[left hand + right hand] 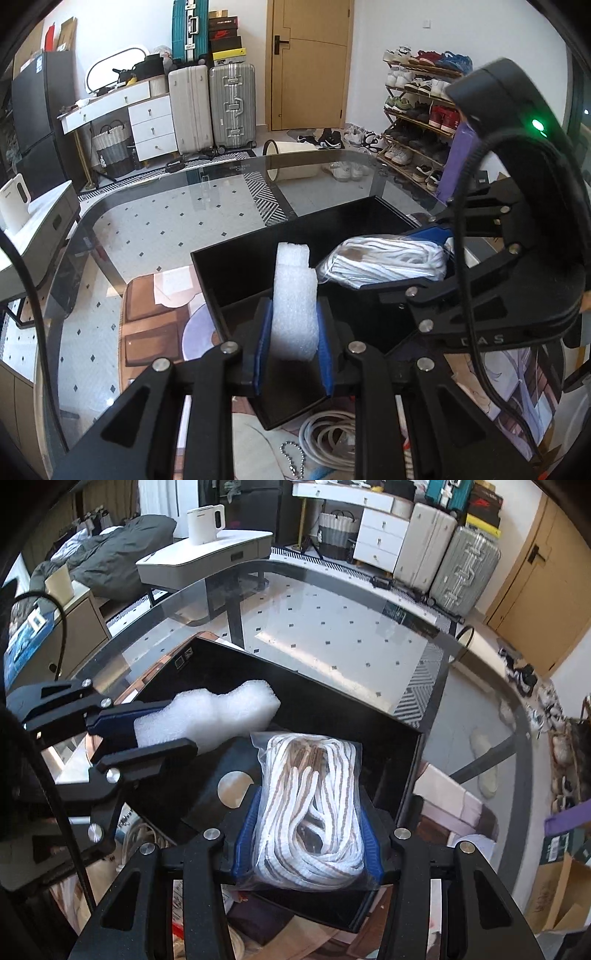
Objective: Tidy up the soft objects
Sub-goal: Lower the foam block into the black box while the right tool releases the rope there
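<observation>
A white foam piece [293, 280] stands upright between the blue pads of my left gripper [295, 314], which is shut on it over the near left part of a black open box [251, 254]. In the right wrist view the same foam [229, 709] sticks out of the left gripper [173, 725] above the box [332, 716]. My right gripper [310, 801] is shut on a clear bag of white and tan rope [310, 775], held above the box's near right side. The bag [384, 262] and right gripper [424, 258] also show at the right of the left wrist view.
The box sits on a glass table [166, 221] over a printed mat. A coiled white cable [325, 435] and a bead chain [291, 461] lie by the box's near edge. A cardboard box [554, 893] stands at the right. Suitcases [214, 107] and a shoe rack [417, 122] line the far wall.
</observation>
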`<state>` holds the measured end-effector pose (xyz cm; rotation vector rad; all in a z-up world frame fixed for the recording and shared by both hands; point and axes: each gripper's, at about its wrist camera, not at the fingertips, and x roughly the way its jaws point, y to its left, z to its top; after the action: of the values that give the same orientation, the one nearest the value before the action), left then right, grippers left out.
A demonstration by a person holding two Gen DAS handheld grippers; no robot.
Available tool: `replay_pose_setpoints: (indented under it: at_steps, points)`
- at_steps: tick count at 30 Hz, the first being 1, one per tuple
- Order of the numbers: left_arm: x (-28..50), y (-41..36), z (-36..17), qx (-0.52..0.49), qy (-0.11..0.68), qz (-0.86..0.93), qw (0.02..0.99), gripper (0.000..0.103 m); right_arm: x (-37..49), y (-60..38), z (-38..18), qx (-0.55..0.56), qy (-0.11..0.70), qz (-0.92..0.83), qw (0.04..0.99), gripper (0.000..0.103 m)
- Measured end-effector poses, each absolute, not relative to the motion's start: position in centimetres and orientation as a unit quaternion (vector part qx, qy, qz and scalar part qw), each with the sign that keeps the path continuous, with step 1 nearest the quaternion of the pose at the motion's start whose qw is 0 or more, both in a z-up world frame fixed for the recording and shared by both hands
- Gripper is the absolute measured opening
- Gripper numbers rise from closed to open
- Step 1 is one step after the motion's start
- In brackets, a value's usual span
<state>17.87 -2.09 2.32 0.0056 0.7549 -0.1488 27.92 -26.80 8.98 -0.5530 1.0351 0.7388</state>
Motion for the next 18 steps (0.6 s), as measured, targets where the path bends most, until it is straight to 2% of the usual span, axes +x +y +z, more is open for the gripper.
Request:
replay_pose_setpoints:
  at_steps: [8, 18]
  points:
    - [17.4, -2.3, 2.5, 0.015, 0.369, -0.078, 0.926, 0.021, 27.4, -26.2, 8.2, -0.237, 0.51, 0.326, 0.76, 0.048]
    - [17.1, -1.9, 2.7, 0.026, 0.373, -0.087, 0.923, 0.021, 26.0, -26.3, 8.5, -0.218, 0.496, 0.316, 0.779, 0.051]
